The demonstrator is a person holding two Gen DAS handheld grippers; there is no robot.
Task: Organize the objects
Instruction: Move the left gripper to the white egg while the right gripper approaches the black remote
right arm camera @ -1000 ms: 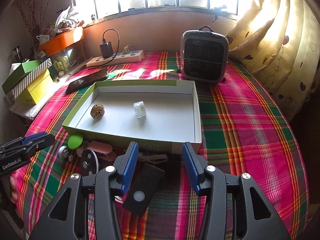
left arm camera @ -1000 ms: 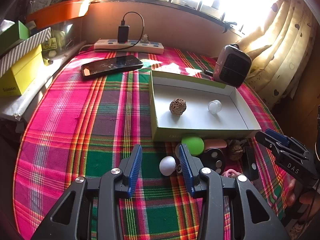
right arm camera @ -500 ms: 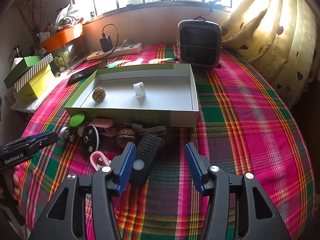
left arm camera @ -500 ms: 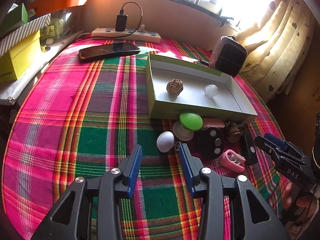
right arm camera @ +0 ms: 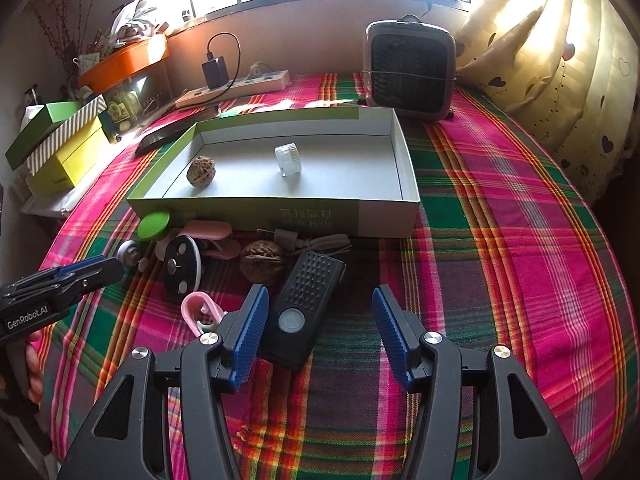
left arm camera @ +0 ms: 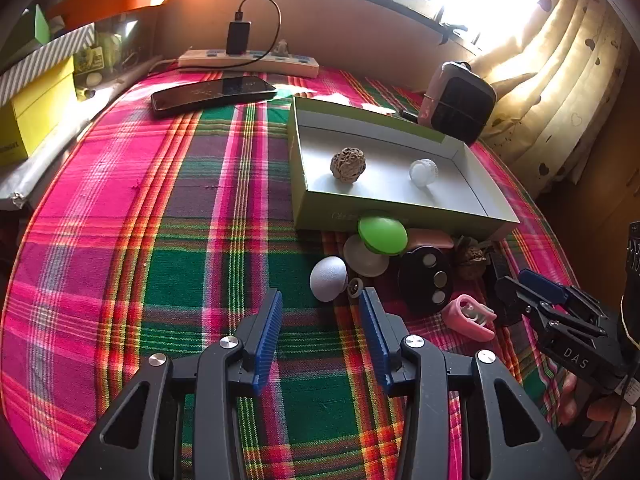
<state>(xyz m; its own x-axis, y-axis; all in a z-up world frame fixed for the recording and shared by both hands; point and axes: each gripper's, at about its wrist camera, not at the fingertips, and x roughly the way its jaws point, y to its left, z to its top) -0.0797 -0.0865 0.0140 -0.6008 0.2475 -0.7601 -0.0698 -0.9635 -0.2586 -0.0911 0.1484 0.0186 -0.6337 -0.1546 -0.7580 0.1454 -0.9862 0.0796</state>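
**Q:** Black ribbed plastic remote with one round button (right arm camera: pixel 305 309): how does it lie relative to the right gripper (right arm camera: pixel 316 330)?

**A:** Its button end sits between the two blue-padded jaws, closer to the left one. Its long axis runs away from the camera and leans right, towards the shallow green-walled cardboard box (right arm camera: pixel 384 222). The right gripper is clearly the nearer of the two. Its jaws have just been opening and now stand wide and released; neither pad presses the remote, which rests flat on the plaid cloth of the counter (right arm camera: pixel 500 240).

**Q:** And the left gripper (left arm camera: pixel 320 312)?

**A:** Its jaws have also just been opening. They are released and hold nothing. The pale matte egg-shaped object (left arm camera: pixel 328 278) lies just ahead of the tips, slightly towards the right jaw, beside the small clutter in front of the box's near wall.

**Q:** What does the coming move probably turn on?

**A:** Most likely on the remote's tilt. The jaws would need to straddle its narrow width, so a small shift leftward would centre it before closing.

**Q:** What is already sorted?

**A:** A wrinkled brown walnut (right arm camera: pixel 201 171) and a clear faceted plastic cap (right arm camera: pixel 288 159) lie inside the box, well apart.
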